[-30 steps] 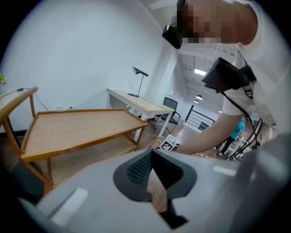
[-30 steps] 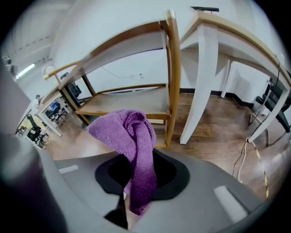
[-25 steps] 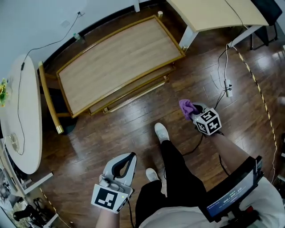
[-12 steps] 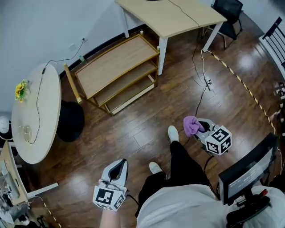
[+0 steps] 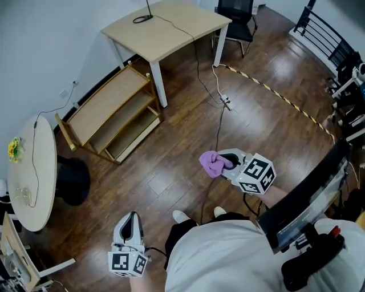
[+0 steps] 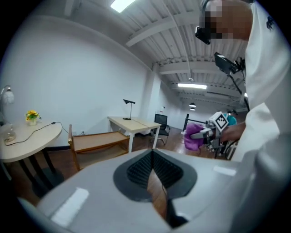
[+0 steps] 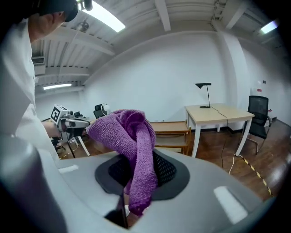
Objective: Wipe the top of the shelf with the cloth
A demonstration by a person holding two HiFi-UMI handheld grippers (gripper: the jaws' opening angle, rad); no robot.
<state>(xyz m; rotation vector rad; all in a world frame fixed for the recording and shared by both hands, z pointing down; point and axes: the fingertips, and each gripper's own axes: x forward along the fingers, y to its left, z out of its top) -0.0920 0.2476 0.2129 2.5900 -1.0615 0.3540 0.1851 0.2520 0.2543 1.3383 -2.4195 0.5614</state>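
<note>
the purple cloth (image 5: 212, 164) is bunched in the right gripper (image 5: 227, 163), whose jaws are clamped on it, with a fold hanging down between them (plain in the right gripper view). it is held in the air above the wooden floor (image 5: 171, 137), in front of the person and well apart from the shelf (image 5: 108, 105). the shelf stands against the white wall, between a pale desk (image 5: 171, 25) and a round white table (image 5: 35, 177). the left gripper (image 5: 132, 219) hangs low at the person's left side, its jaws pressed together with nothing between them. a black chair (image 5: 236, 17) stands beside the desk, and striped tape (image 5: 274, 94) crosses the floor.
</note>
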